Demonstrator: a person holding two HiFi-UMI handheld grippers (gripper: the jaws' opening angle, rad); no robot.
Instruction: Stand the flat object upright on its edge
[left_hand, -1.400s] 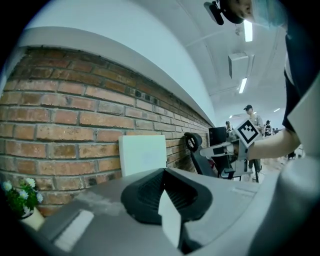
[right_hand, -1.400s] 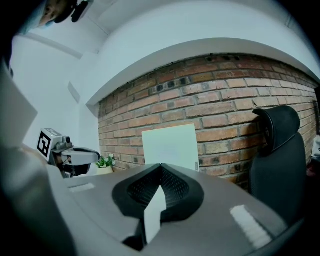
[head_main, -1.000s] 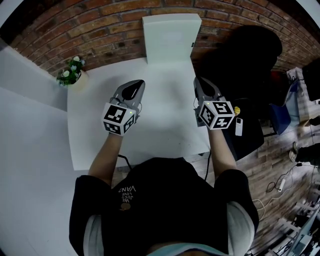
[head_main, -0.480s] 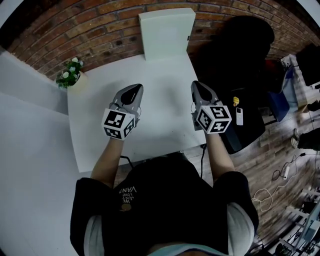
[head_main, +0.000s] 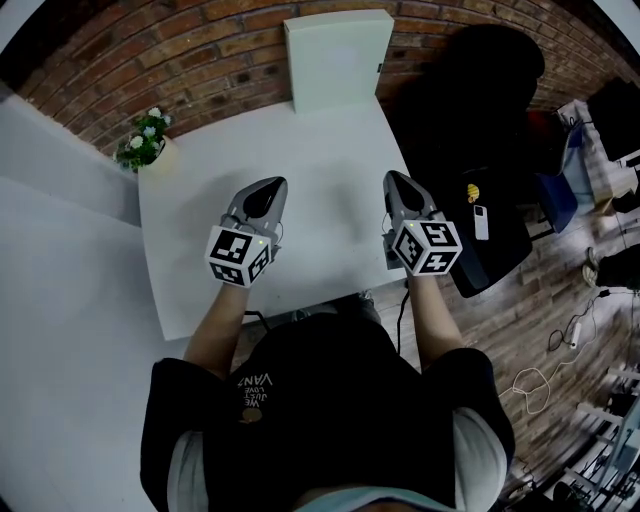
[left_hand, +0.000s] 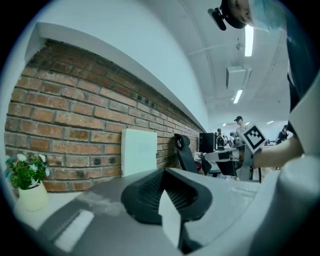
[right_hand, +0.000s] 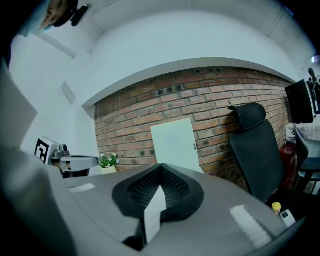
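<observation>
Flat white panel (head_main: 338, 60) is seen standing upright at the table's (head_main: 320, 200) far edge, against the brick wall (head_main: 200, 60). Left tongs (head_main: 268, 186) and right tongs (head_main: 396, 180) are held closed with nothing gripped, well apart from it.

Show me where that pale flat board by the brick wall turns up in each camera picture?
Head view: board top centre, against the brick wall.
Left gripper view: board left of centre.
Right gripper view: board near centre.
Shared landmark: potted plant, left of the board everywhere.
</observation>
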